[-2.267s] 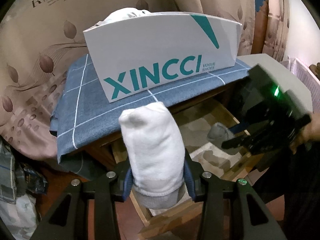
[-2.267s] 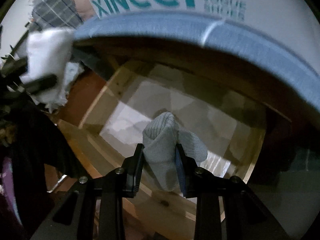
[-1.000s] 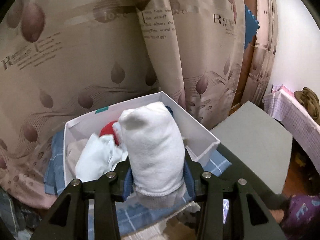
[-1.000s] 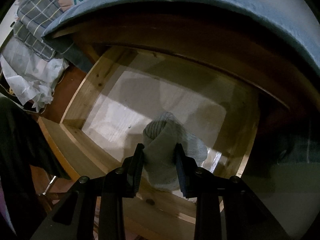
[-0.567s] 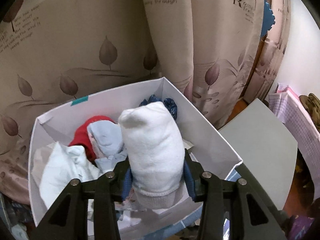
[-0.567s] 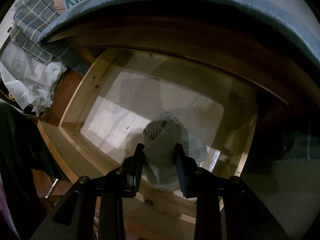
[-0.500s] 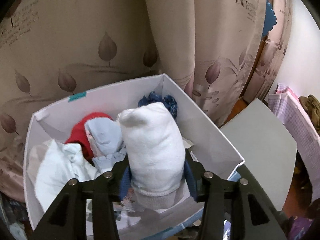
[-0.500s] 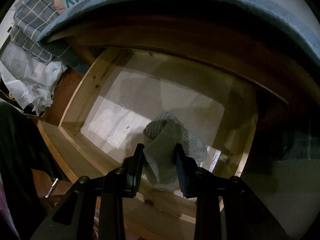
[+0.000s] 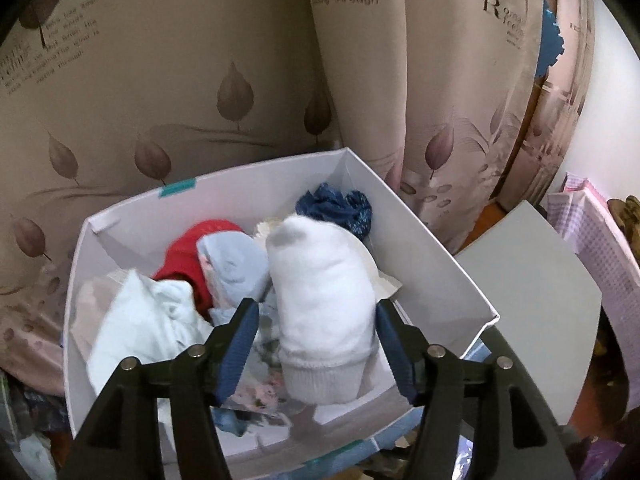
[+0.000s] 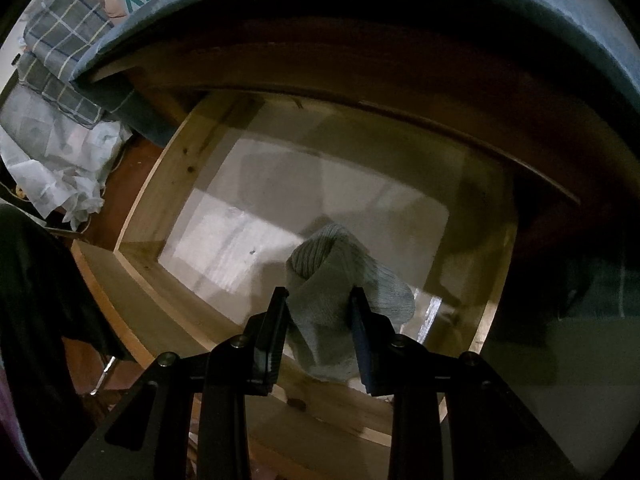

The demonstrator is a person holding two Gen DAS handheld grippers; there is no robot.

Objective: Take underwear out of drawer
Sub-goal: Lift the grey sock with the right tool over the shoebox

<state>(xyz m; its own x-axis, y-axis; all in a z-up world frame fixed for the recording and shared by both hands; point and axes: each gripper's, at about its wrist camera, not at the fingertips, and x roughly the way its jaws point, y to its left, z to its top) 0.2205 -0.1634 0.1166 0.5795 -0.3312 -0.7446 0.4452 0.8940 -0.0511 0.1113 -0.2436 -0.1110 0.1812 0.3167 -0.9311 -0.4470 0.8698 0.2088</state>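
White rolled underwear (image 9: pixel 324 300) now sits over the white box (image 9: pixel 440 264), w/ left tool (image 9: pixel 316 344) jaws just spread & no longer pinching it — drop-off basically done. Right tool (image 10: pixel 318 316) clenched on grey rolled piece (image 10: pixel 336 292) above the drawer (image 10: pixel 168 176); that one's next for the box.

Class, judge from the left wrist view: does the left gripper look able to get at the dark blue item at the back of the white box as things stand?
Probably not yet: the white roll stands between the left gripper's open jaws, in front of the dark blue item.
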